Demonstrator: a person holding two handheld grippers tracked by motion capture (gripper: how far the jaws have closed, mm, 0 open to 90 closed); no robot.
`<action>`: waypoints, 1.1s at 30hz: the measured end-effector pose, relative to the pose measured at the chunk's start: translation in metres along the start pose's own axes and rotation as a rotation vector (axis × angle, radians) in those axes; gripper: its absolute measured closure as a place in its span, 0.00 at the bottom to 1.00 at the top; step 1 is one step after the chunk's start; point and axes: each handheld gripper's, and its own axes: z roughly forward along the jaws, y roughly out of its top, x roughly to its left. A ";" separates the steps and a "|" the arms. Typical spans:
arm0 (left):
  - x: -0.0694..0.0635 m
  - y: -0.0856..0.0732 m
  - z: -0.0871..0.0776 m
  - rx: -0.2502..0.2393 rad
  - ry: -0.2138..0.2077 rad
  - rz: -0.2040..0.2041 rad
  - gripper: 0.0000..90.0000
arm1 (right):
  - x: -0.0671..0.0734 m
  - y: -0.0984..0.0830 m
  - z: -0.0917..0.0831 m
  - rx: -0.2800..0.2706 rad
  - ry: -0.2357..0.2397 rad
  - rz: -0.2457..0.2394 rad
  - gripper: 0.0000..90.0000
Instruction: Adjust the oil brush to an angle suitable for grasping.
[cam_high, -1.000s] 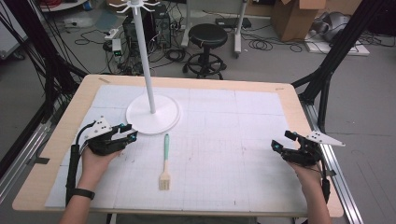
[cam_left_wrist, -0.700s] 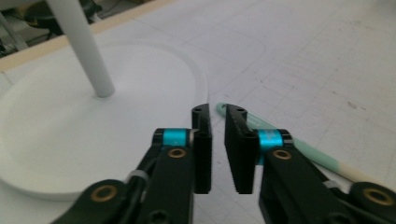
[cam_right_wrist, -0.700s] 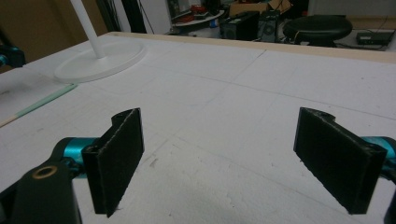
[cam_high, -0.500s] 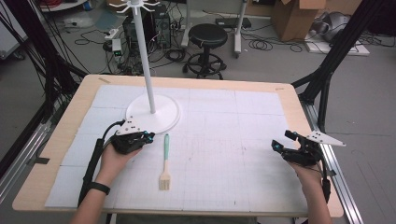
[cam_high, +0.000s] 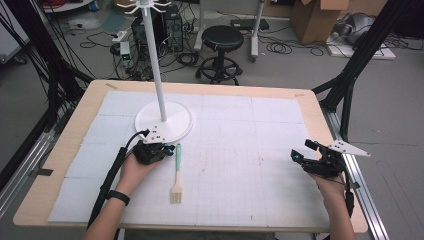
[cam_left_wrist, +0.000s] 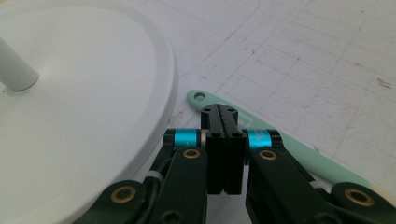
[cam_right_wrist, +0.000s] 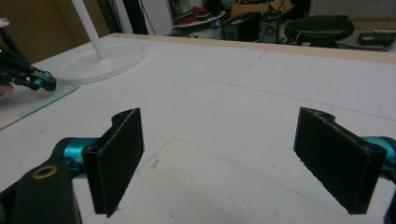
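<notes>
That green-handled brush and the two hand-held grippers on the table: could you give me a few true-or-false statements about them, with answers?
1. The left gripper is shut, beside the brush handle. True.
2. The right gripper grips the brush. False: it is open with nothing between its fingers.
3. The brush hangs from the white stand. False: it lies flat on the table.
4. The brush's bristle end points toward the person. True.

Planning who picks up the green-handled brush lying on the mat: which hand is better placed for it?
Left. The left tongs sit right beside the brush handle's top end, jaws shut, next to the stand base. The right tongs are open but far across the mat, near the table's right edge.
</notes>
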 end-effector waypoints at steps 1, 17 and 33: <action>-0.001 0.001 0.002 0.009 0.000 0.001 1.00 | 0.000 0.000 0.000 0.000 0.001 0.000 0.17; -0.008 0.012 0.022 0.026 -0.012 -0.008 1.00 | 0.000 0.000 0.001 0.004 0.009 0.003 0.17; -0.030 0.030 0.044 0.018 -0.079 0.037 1.00 | 0.000 0.000 0.001 0.003 0.011 0.000 0.17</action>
